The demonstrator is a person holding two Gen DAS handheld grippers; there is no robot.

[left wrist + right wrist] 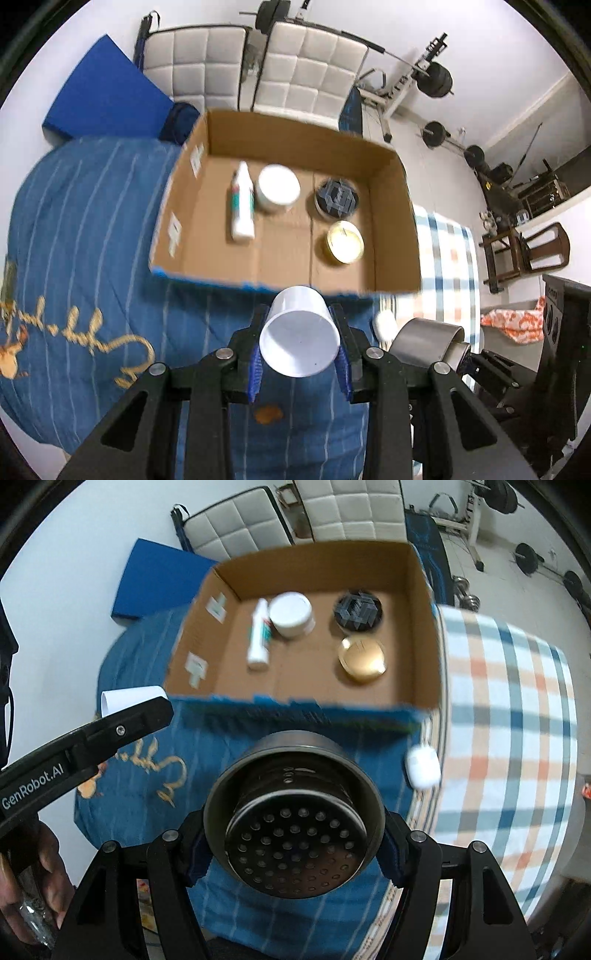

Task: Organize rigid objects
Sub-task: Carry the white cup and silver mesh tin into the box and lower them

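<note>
My left gripper [300, 341] is shut on a white plastic cup [299, 332], held just short of the near wall of an open cardboard box [280, 275]. My right gripper [293, 843] is shut on a grey metal strainer cup [295, 823] with a perforated bottom; it also shows in the left wrist view [424, 341]. In the box lie a white bottle [243, 203], a white round jar [277, 186], a dark round tin [336, 197] and a gold round tin [343, 242]. A small white case [423, 766] lies on the bed in front of the box.
The box sits on a blue striped quilt [85, 221] beside a checked cloth [509, 709]. White padded chairs [306, 70], a blue mat [107, 96] and weight equipment [436, 79] stand behind. The left gripper's arm [74, 746] crosses the right wrist view at left.
</note>
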